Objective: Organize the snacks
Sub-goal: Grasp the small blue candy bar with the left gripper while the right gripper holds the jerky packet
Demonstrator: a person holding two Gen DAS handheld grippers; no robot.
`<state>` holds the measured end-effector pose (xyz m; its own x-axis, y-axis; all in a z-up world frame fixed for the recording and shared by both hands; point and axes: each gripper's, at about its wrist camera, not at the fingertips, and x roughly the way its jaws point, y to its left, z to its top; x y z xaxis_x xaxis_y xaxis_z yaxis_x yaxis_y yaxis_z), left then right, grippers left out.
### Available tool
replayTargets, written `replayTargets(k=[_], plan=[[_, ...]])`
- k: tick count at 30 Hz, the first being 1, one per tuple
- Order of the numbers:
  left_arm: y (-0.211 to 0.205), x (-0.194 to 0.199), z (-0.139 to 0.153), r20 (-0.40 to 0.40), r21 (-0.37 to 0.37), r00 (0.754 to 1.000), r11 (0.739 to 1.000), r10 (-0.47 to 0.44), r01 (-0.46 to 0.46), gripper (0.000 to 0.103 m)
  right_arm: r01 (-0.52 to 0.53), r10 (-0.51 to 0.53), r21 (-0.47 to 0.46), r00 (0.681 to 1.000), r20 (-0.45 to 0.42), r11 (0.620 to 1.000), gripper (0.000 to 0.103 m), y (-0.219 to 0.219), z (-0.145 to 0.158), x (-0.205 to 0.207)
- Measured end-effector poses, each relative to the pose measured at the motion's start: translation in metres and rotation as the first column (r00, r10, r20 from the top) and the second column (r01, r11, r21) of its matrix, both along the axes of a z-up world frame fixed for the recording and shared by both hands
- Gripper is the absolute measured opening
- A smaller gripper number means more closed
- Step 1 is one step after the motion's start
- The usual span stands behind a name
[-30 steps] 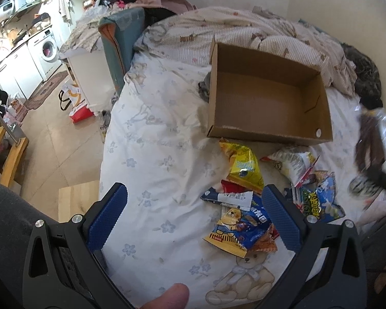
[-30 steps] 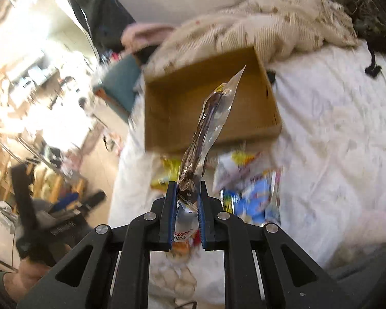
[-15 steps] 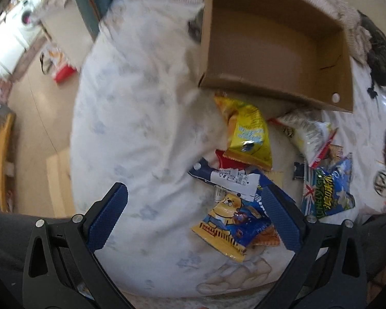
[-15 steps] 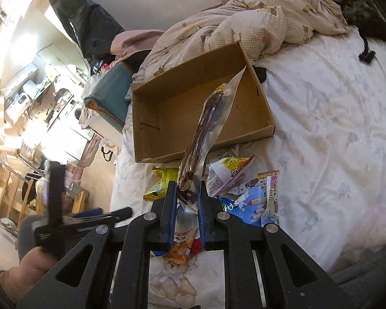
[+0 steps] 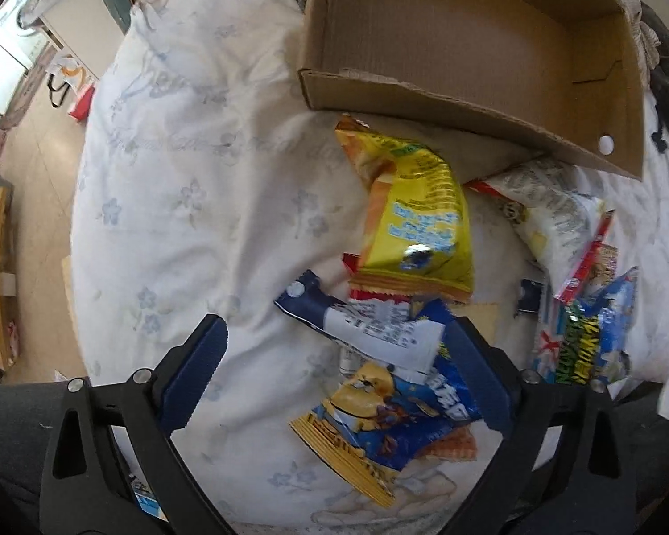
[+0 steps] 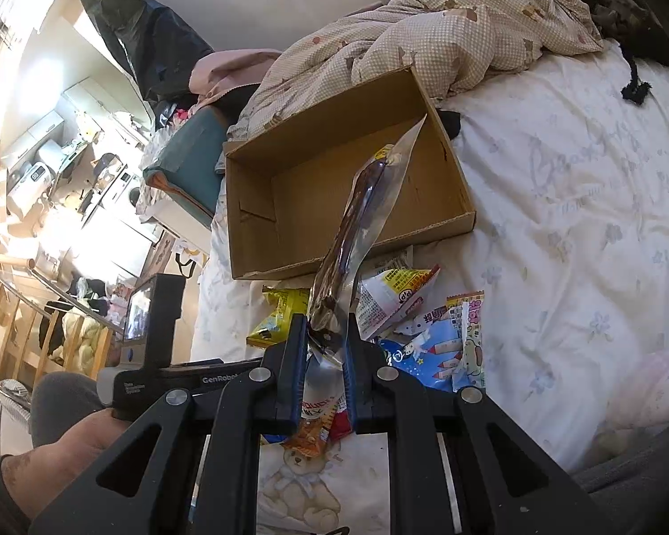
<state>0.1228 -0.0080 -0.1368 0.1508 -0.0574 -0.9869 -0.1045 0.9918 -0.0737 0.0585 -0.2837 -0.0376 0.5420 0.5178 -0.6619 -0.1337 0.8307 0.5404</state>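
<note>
An empty cardboard box (image 5: pixel 446 44) lies on the bed, with a heap of snack packets in front of it. My left gripper (image 5: pixel 336 330) points down over the heap, its jaws wide and closing. A blue-and-white packet (image 5: pixel 370 325) and a blue cartoon packet (image 5: pixel 379 419) lie between its fingers, untouched by the pads. A yellow packet (image 5: pixel 419 223) lies just beyond. My right gripper (image 6: pixel 324 321) is shut on a clear packet with a dark stick (image 6: pixel 361 214), held upright before the box (image 6: pixel 316 187).
A white packet (image 5: pixel 553 218) and a blue-green packet (image 5: pixel 588 347) lie at the heap's right. A crumpled checked quilt (image 6: pixel 446 31) sits behind the box. The bed's edge drops to the floor (image 5: pixel 35 178) on the left. A hand (image 6: pixel 80 441) holds the left device.
My left gripper has sunk toward the snack heap and tipped downward, so the packets look larger and the box sits higher in view. The right gripper has kept still with its packet.
</note>
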Motion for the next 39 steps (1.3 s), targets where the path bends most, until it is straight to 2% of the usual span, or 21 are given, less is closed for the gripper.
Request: replayTargets(k=[2,4,6,7,9,13,15,23,26,28,29,31,32,37,38,39], plan=[[-0.003,0.000,-0.003,-0.006,0.010,1.000,1.000,-0.018,0.019,0.097,0.000,0.000,0.000,1.000,-0.005,1.000,0.015,0.000,-0.002,0.001],[-0.004,0.002,-0.009,-0.024,0.007,1.000,1.000,-0.014,0.014,0.091,-0.002,0.002,-0.001,1.000,-0.009,1.000,0.015,0.001,-0.003,0.003],[-0.004,0.005,-0.017,-0.043,-0.006,0.999,1.000,-0.016,0.015,0.069,-0.005,0.005,-0.005,1.000,-0.009,1.000,0.015,0.003,-0.002,0.003],[-0.004,0.006,-0.019,-0.043,-0.014,0.999,1.000,-0.014,0.014,0.064,-0.008,0.008,-0.008,1.000,-0.007,1.000,0.015,0.004,-0.002,0.003],[-0.007,0.006,-0.022,-0.041,0.000,0.999,1.000,-0.022,0.022,0.038,-0.011,0.011,-0.018,1.000,-0.002,1.000,0.015,0.005,-0.002,0.002],[0.001,0.004,-0.023,-0.056,-0.004,0.998,1.000,-0.011,0.010,0.001,-0.005,0.005,-0.017,1.000,-0.008,1.000,0.015,0.004,-0.001,0.001],[0.008,0.002,-0.019,-0.047,-0.002,0.999,1.000,0.003,-0.003,0.001,-0.004,0.004,-0.013,1.000,0.001,1.000,0.015,0.004,0.002,0.000],[0.036,-0.014,0.012,0.007,-0.102,0.998,0.993,0.062,-0.061,0.000,0.003,-0.003,-0.012,1.000,0.004,1.000,0.015,0.002,0.003,-0.002],[0.053,-0.017,0.027,0.020,-0.141,0.994,0.984,0.111,-0.107,0.000,0.006,-0.006,-0.012,1.000,-0.005,1.000,0.015,0.002,0.001,-0.001],[0.064,-0.012,0.026,0.035,-0.122,0.988,0.982,0.152,-0.147,0.001,0.006,-0.006,-0.013,1.000,-0.008,1.000,0.015,0.002,0.001,-0.001],[0.070,-0.009,0.023,0.034,-0.117,0.981,0.975,0.193,-0.188,0.004,0.005,-0.005,-0.013,1.000,-0.011,1.000,0.015,0.003,0.000,0.000],[0.076,-0.002,0.006,-0.030,-0.120,0.965,0.958,0.260,-0.261,0.036,0.003,-0.003,-0.014,1.000,-0.017,1.000,0.015,0.005,-0.001,0.001],[0.077,0.002,-0.003,-0.058,-0.139,0.954,0.944,0.294,-0.300,0.056,0.001,-0.001,-0.014,1.000,-0.019,1.000,0.015,0.005,-0.002,0.002],[0.080,0.016,-0.030,-0.104,-0.139,0.925,0.915,0.366,-0.378,0.057,0.001,-0.002,-0.023,1.000,-0.028,1.000,0.015,0.006,-0.006,0.004],[0.081,0.019,-0.033,-0.098,-0.141,0.919,0.909,0.382,-0.393,0.053,0.002,-0.003,-0.025,1.000,-0.029,1.000,0.015,0.006,-0.006,0.005],[0.082,0.022,-0.036,-0.090,-0.134,0.918,0.908,0.387,-0.396,0.041,0.003,-0.004,-0.024,1.000,-0.030,1.000,0.015,0.005,-0.006,0.005]])
